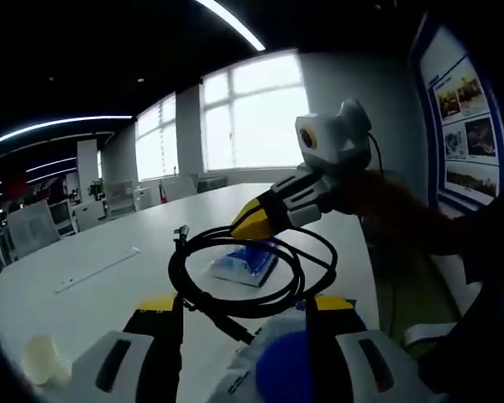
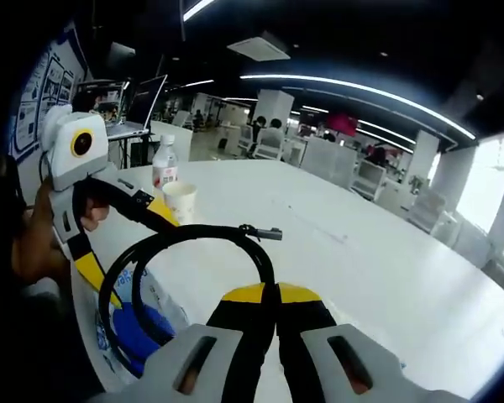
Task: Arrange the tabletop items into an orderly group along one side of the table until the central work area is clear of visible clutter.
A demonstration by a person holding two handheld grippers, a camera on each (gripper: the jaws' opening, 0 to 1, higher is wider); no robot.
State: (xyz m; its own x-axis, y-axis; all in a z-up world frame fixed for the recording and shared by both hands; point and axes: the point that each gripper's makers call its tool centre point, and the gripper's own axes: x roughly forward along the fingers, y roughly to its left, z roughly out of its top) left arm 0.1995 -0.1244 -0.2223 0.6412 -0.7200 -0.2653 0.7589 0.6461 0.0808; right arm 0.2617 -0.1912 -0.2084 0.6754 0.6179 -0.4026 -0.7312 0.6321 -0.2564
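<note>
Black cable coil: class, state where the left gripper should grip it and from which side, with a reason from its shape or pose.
Probably the near arc of the black cable, approached low from the near side. The coil lies flat on the table over a tissue packet. The right gripper pinches its far arc, and the near arc runs between the open left gripper.

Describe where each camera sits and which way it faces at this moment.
Left gripper view: rides the left tongs, facing across the white table toward the windows. Its own jaws are open below, and the right tongs and right hand enter from the right.
Right gripper view: rides the right tongs, facing the office past a cup and bottle. Its own jaws are shut on the black cable, and the left hand is at the left.
Shared: cable, table, both tongs.
</note>
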